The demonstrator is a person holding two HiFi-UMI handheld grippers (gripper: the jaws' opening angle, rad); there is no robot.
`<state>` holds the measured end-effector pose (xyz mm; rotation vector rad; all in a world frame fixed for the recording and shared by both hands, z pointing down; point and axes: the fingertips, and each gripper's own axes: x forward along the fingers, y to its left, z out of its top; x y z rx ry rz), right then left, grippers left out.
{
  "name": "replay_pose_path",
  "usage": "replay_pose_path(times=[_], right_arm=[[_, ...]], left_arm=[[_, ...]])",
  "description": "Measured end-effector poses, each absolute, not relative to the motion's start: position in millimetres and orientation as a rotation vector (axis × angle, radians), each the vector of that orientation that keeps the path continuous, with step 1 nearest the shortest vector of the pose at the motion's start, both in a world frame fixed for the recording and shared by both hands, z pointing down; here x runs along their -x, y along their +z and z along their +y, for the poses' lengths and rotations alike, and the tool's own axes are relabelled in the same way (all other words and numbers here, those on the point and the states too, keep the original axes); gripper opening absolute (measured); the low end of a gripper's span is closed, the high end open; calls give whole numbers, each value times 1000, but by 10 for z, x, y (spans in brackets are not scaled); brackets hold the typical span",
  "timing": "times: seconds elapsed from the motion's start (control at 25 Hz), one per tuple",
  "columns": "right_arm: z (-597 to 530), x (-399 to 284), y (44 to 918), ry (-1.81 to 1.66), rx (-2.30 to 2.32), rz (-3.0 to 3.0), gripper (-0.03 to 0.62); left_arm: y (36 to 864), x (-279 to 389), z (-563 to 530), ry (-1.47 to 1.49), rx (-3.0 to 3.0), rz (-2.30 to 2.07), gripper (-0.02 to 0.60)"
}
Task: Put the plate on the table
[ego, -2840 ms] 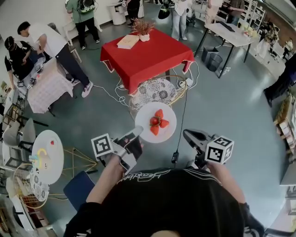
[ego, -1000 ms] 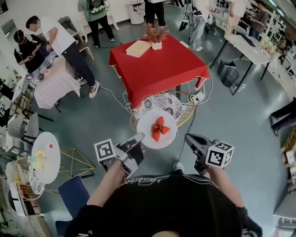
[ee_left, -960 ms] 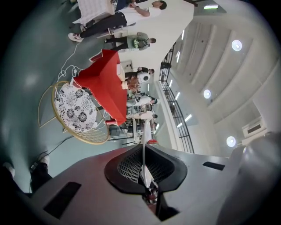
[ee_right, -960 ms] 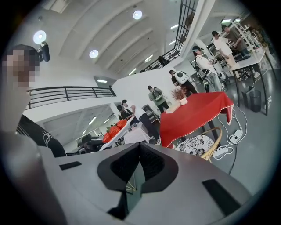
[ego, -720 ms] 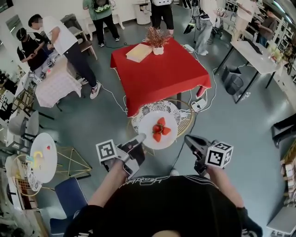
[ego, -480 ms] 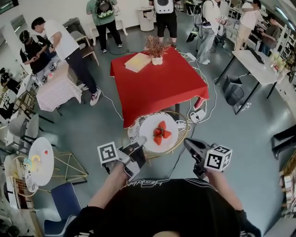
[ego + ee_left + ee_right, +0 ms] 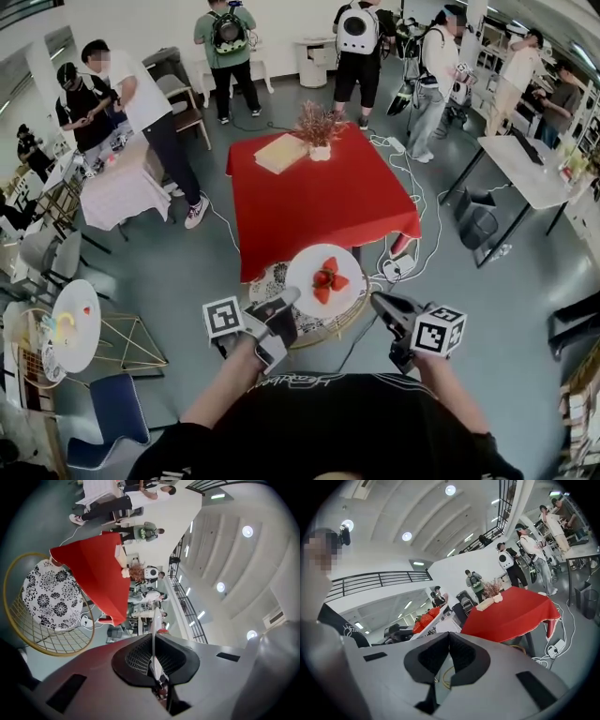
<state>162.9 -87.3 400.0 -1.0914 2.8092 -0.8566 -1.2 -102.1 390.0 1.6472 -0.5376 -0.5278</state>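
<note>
A white plate (image 7: 330,260) with strawberries (image 7: 325,279) is held level in the air just short of the near edge of the red-clothed table (image 7: 323,202). My left gripper (image 7: 289,295) is shut on the plate's left rim. In the left gripper view the rim (image 7: 153,618) runs edge-on between the closed jaws of the left gripper (image 7: 153,638). My right gripper (image 7: 378,301) hangs to the right of the plate, apart from it. Its jaws (image 7: 449,635) meet with nothing between them. The strawberries (image 7: 425,619) and the table (image 7: 511,613) show ahead of it.
A wire chair with a patterned cushion (image 7: 302,323) stands below the plate, against the table's near side. A book (image 7: 280,153) and a potted dried plant (image 7: 319,131) sit at the table's far edge. Cables (image 7: 398,267) lie on the floor. Several people stand beyond.
Both grippers and the plate have come forward to the red table, which now stands much nearer. The plate stays level in the left gripper's grip.
</note>
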Motion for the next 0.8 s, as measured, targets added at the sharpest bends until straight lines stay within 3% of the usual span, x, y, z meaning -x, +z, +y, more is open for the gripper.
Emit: replay_pose_path(times=[0.8], right_arm=[[-1728, -1750, 4295, -927, 1096, 2754, 8]], left_arm=[[4152, -98, -1816, -521, -1555, -559, 18]])
